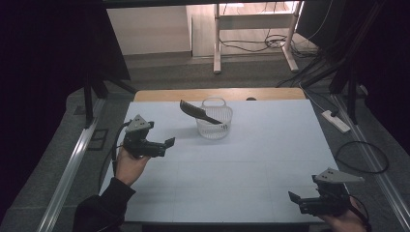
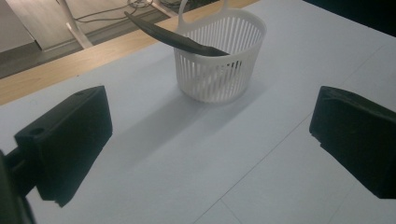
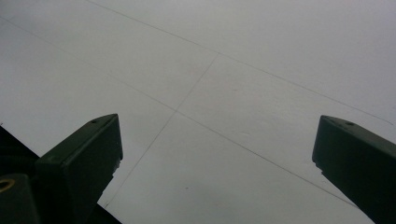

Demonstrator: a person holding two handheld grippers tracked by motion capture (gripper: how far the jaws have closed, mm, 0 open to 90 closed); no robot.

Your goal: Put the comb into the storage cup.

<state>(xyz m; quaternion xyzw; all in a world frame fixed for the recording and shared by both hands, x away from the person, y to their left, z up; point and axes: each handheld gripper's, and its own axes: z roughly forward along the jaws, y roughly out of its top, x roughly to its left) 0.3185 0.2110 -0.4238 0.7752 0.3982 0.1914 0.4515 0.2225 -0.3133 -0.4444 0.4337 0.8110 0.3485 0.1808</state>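
Note:
A small white slotted basket (image 1: 214, 121) (image 2: 219, 56) stands on the white table toward its far middle. A dark comb (image 1: 198, 113) (image 2: 173, 37) leans in it, one end sticking out over the rim to the left. My left gripper (image 1: 167, 145) (image 2: 210, 144) hovers left of the basket, a short way off, open with nothing between its jaws. Near the front right corner my right gripper (image 1: 294, 198) (image 3: 215, 158) is held low over bare tabletop, also open and holding nothing.
The white table (image 1: 241, 159) has a wooden strip (image 1: 217, 94) along its far edge. Metal rails run down both sides. Beyond the table stands a white desk frame (image 1: 254, 34) with cables on the floor; a power strip (image 1: 336, 121) lies at the right.

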